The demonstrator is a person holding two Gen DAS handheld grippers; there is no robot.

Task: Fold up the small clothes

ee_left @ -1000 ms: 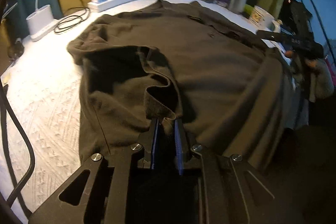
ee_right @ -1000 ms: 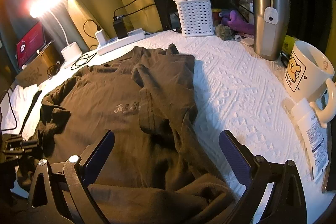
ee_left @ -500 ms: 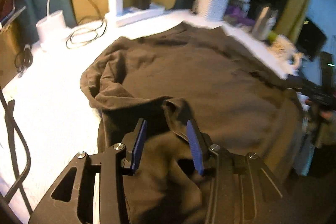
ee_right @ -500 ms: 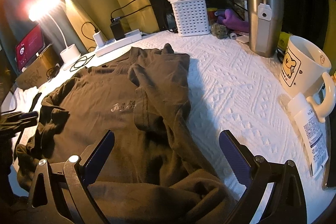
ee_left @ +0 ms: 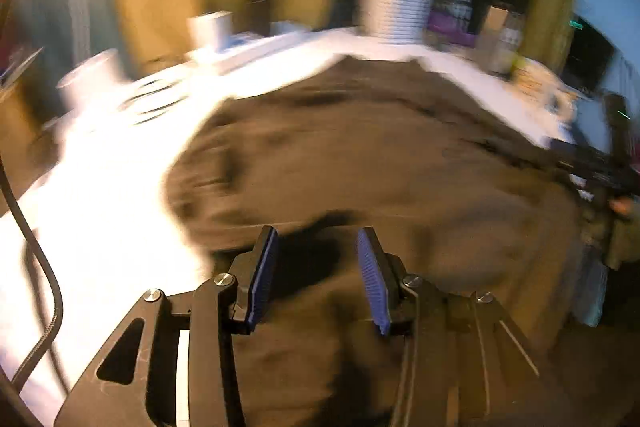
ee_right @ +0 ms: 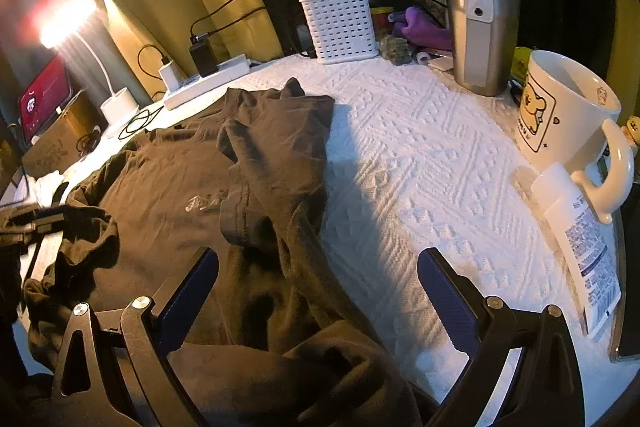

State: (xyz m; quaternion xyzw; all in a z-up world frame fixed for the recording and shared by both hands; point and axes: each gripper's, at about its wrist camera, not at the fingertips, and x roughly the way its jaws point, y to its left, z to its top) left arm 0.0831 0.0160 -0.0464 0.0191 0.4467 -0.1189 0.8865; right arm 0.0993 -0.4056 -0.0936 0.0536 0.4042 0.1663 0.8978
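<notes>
Folding is midway: the dark brown cotton T-shirt (ee_right: 168,195) lies rumpled on the white textured tablecloth (ee_right: 420,163), right sleeve turned in. Your left gripper (ee_left: 318,275) is parted and empty; your right gripper (ee_right: 318,291) gapes wide. Next, you probably pinch the hem.

Dark brown T-shirt (ee_right: 168,211) — spread on white cloth, right sleeve folded inward, rumpled.
</notes>
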